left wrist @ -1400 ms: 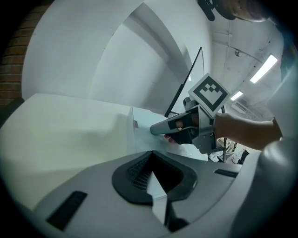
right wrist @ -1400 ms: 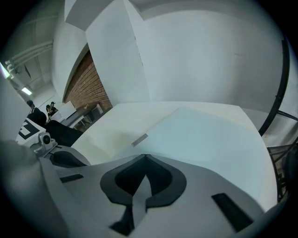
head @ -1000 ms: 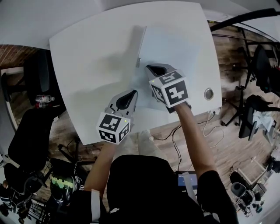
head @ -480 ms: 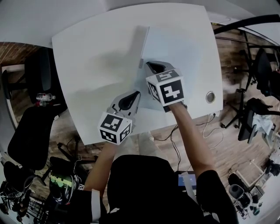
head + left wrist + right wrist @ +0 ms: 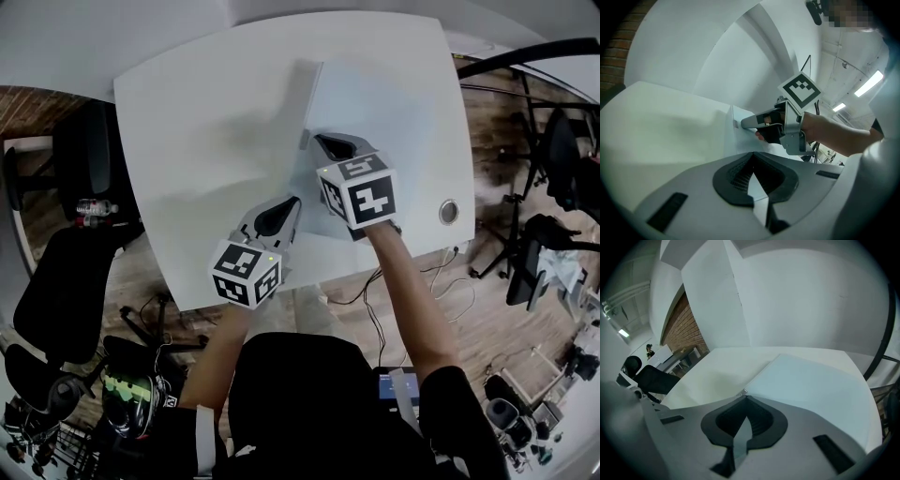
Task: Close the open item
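now | left hand-held gripper (image 5: 289,201) closed | right hand-held gripper (image 5: 315,141) closed at white item (image 5: 394,103)

Hidden and unclear parts at a white table.
In the head view the right gripper (image 5: 317,142) covers the near left corner of the flat item (image 5: 394,103), and what the item is cannot be told. In the left gripper view the person's (image 5: 834,136) face is blurred.
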The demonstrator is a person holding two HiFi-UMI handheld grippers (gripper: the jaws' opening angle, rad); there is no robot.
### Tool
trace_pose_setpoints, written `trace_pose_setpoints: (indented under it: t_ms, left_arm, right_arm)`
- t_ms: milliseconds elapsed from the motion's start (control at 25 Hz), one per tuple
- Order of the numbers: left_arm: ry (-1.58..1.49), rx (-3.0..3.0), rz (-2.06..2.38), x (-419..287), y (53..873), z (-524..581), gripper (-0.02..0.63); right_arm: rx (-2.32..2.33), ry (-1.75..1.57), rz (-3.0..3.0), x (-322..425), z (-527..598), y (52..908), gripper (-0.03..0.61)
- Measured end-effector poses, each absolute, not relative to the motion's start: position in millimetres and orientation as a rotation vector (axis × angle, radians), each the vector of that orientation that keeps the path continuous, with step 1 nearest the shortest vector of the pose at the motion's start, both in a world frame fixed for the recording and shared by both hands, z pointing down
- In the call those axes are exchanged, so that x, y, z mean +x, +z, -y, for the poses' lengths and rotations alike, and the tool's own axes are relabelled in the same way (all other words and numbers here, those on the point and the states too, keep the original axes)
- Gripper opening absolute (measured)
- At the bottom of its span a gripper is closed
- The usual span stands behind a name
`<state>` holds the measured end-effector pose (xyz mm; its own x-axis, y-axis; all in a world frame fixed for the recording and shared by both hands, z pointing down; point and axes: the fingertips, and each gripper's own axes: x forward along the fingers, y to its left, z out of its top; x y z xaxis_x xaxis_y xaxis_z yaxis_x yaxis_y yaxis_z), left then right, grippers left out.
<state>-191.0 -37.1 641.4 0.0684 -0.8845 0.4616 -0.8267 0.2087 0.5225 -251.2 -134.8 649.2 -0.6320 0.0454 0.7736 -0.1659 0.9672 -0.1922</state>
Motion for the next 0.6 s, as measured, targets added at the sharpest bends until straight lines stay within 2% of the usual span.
trace_pose_setpoints:
  t_ms: [600]
  left_arm:
    - [-0.069, 1.579, 1.788, -204.2, 606.0, 36.9, 0.014]
  right_arm:
    - [0.008, 0.388, 2.291, -241.7, 127.4, 620.5, 0.038]
